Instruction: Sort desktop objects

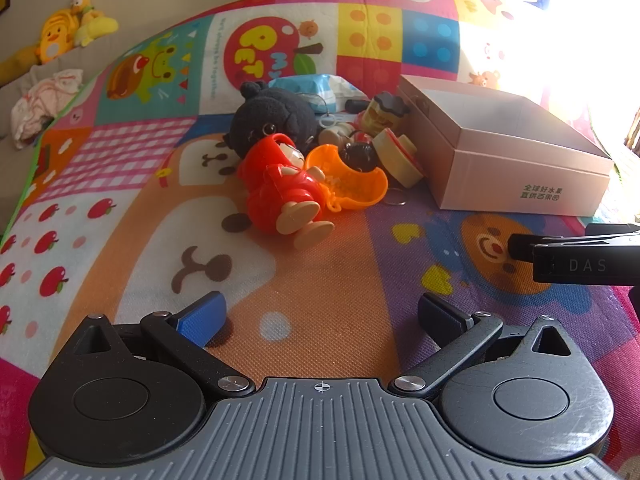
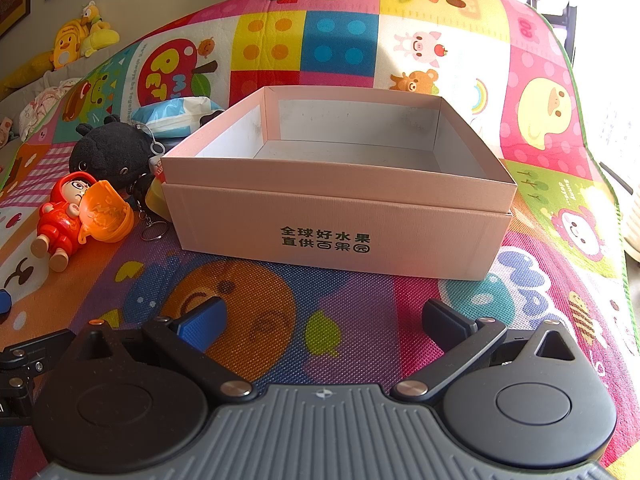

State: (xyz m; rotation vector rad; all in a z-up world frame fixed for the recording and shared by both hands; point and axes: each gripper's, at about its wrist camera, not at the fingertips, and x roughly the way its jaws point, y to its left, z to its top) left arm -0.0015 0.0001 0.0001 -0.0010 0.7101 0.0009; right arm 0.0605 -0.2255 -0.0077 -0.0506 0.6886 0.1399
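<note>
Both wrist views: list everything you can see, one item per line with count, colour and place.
box: 1, pink, open and empty, on the mat right of the toys
red figure: 1, red, lying at the front of the pile
orange shell: 1, orange, against the figure
black plush: 1, black, behind the figure
wipes pack: 1, blue-white, behind the plush
key ring: 1, metal, by the box corner
play mat: 1, multicoloured, under everything
yellow plush toys: several, far left ledge
left hand-held gripper: open
right hand-held gripper: open
</note>
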